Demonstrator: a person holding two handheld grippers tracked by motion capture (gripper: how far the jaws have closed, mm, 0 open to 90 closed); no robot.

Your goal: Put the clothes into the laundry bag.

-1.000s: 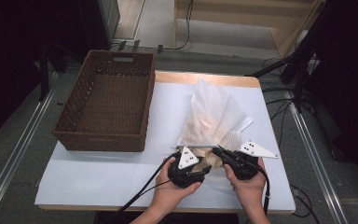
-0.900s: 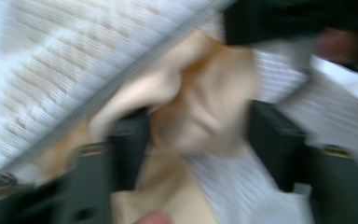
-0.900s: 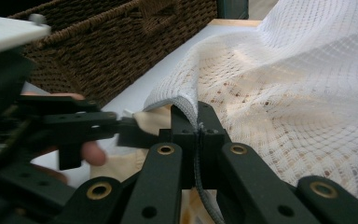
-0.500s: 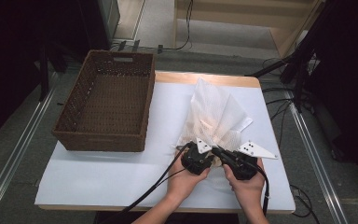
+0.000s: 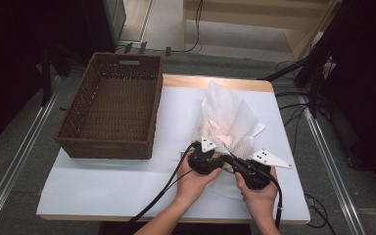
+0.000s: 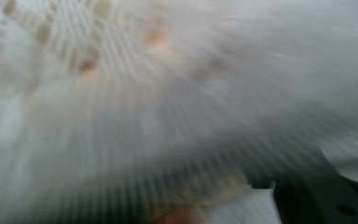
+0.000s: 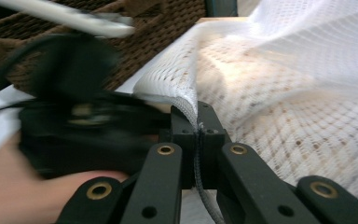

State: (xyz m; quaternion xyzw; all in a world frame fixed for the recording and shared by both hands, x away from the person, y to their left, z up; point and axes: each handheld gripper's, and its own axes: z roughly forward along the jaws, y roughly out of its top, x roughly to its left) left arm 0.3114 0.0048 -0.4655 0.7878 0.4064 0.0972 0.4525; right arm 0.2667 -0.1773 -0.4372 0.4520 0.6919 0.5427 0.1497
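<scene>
The white mesh laundry bag [image 5: 227, 122] lies on the white surface [image 5: 103, 181], at three o'clock from the brown wicker basket [image 5: 115, 105]. The right claw [image 7: 198, 128] pinches its edge shut. The left claw [image 5: 210, 159], moved rightward beside it, has just reopened halfway; whether it holds anything is unclear, so it is probably regripping.

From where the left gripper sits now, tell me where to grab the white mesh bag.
Take the mesh bag by its near hem, just left of where the right gripper pinches it. Come from the person's side: that corded edge is thin and stands up, while the body billows loosely.
</scene>
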